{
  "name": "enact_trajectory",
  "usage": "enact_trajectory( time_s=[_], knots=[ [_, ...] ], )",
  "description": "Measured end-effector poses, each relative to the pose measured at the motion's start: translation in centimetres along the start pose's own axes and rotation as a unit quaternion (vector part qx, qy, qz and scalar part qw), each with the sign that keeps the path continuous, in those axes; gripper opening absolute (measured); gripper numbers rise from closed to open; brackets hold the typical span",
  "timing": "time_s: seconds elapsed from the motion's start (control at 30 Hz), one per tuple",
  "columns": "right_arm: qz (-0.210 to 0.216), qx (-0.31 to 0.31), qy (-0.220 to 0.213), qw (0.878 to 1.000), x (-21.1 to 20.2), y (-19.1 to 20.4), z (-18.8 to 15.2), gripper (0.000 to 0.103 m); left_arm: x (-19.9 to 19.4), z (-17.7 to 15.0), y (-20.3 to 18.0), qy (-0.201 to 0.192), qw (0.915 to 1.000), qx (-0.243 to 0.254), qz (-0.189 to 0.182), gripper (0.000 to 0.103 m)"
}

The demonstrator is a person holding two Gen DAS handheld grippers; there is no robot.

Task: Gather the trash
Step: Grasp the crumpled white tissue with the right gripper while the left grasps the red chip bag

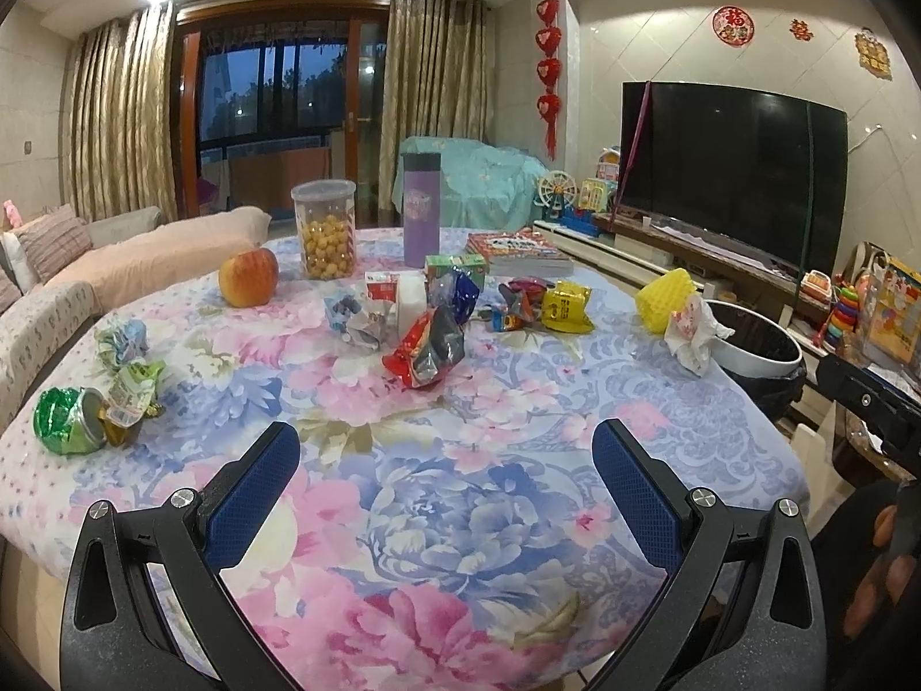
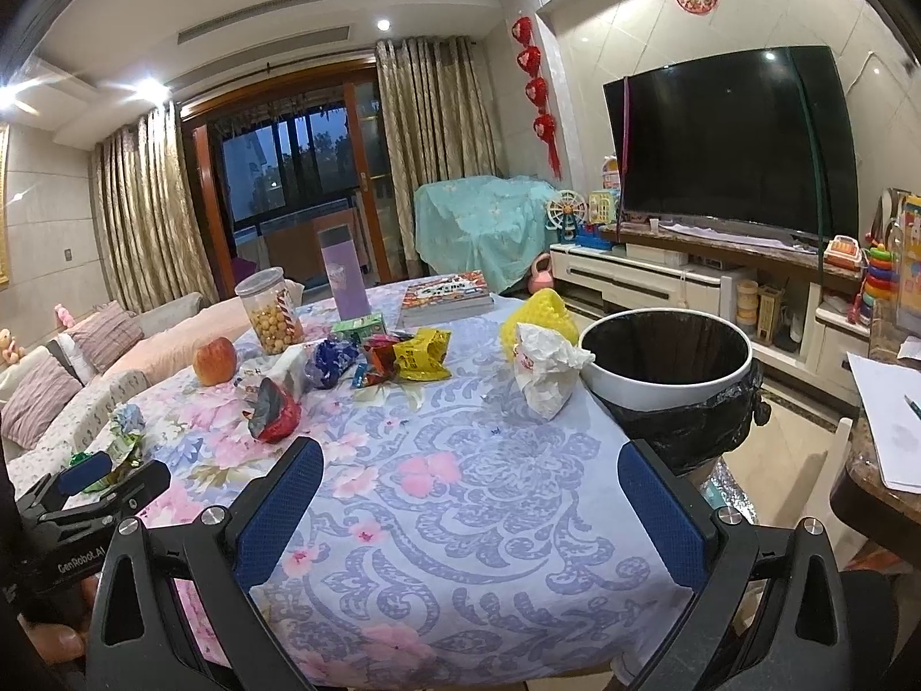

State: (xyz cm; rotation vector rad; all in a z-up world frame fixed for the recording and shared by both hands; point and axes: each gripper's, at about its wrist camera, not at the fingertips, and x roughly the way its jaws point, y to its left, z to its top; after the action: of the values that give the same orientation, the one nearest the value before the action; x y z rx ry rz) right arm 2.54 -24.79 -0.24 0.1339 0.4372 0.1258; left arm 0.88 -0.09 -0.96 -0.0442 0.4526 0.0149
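Note:
Wrappers lie scattered on the floral tablecloth (image 1: pixel 460 518): a red snack bag (image 1: pixel 429 348) (image 2: pixel 273 406), a yellow packet (image 1: pixel 567 305) (image 2: pixel 423 354), a blue wrapper (image 1: pixel 455 288), a crushed green can (image 1: pixel 69 420) and a crumpled white paper bag (image 1: pixel 693 334) (image 2: pixel 544 365) at the right edge. A white bin (image 2: pixel 668 360) (image 1: pixel 760 345) with a black liner stands just past that edge. My left gripper (image 1: pixel 446 449) hovers open over the near table, nothing between its blue pads. My right gripper (image 2: pixel 469 472) is open too, short of the paper bag and bin.
An apple (image 1: pixel 248 277), a jar of yellow balls (image 1: pixel 325 230), a purple flask (image 1: pixel 421 207), books (image 1: pixel 518 250) and a yellow sponge (image 1: pixel 665 291) also sit on the table. A sofa (image 1: pixel 144 253) lies to the left. The TV (image 2: pixel 731 144) and its stand are on the right.

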Motion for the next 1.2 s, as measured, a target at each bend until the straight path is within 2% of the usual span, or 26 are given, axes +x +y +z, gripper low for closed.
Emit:
enact_trajectory(
  time_s=[0.4, 0.93, 1.2],
  knots=[
    [0.004, 0.026, 0.048, 0.998, 4.6, -2.2, 0.5, 0.103, 5.0, 0.8, 0.7, 0.051, 0.9986, -0.012, 0.002, 0.103],
    [-0.01, 0.047, 0.105, 0.993, 13.2, -5.4, 2.4, 0.102, 13.1, 3.0, 0.4, 0.117, 0.9928, -0.014, 0.022, 0.103],
    [-0.011, 0.053, 0.142, 0.988, 16.6, -6.2, 2.2, 0.088, 16.1, 3.7, 0.6, 0.136, 0.99, -0.016, 0.034, 0.103]
  ],
)
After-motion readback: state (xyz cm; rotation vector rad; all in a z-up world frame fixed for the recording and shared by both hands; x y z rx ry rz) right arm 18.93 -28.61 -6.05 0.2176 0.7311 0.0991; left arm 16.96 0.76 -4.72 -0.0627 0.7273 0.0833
